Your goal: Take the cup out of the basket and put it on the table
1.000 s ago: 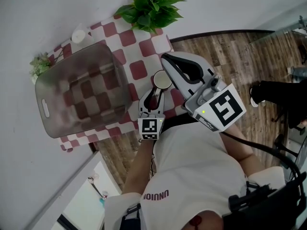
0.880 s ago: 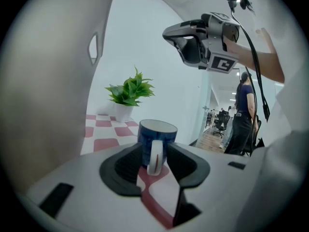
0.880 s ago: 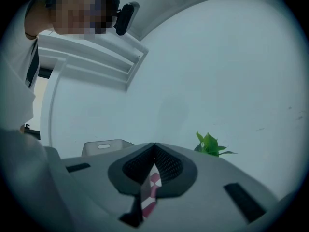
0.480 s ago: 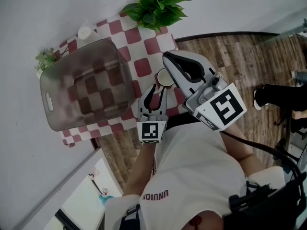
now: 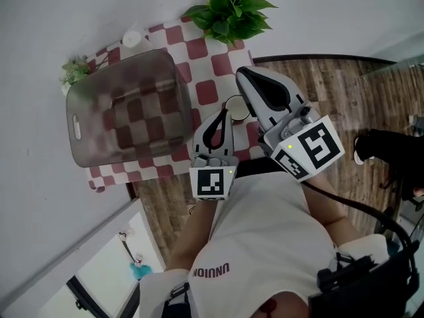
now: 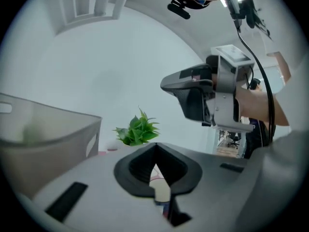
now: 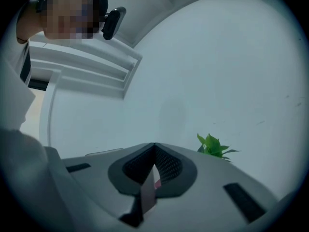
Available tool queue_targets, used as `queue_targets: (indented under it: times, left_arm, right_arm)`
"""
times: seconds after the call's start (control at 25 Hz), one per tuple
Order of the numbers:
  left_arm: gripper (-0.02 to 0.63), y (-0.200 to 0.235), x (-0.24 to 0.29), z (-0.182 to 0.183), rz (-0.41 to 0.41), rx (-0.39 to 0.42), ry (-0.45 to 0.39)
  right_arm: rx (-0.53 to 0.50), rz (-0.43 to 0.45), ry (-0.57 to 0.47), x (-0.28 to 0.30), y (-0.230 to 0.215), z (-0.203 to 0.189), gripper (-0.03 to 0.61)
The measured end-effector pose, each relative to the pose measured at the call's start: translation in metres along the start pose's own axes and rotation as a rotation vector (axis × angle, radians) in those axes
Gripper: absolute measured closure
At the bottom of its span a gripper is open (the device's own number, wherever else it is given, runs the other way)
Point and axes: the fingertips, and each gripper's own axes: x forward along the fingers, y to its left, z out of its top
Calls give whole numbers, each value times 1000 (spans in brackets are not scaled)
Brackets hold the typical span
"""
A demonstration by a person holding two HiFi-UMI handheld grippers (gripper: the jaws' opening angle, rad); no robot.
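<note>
We look down on a bench dressed in red-and-white checks, set against a pale wall, with plank floor alongside and a leafy plant at its far edge. The cup, pale and round-mouthed, stands mouth up on the checks, outside the grey translucent basket, just beside both tool tips. Our left tool has just closed its jaws on nothing; our right tool is likewise closed and empty.
</note>
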Motion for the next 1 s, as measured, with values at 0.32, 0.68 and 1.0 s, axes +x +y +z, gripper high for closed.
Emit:
queue_targets:
  times: [0.32, 0.68, 1.0]
  left_arm:
    - [603, -10, 14, 50, -2, 8, -29]
    - [603, -8, 25, 71, 5, 7, -68]
    - [603, -7, 32, 76, 4, 16, -73]
  right_arm:
    - [33, 5, -27, 1, -9, 6, 563]
    - [29, -13, -41, 2, -19, 12, 563]
    - [16, -25, -37, 2, -27, 14, 563]
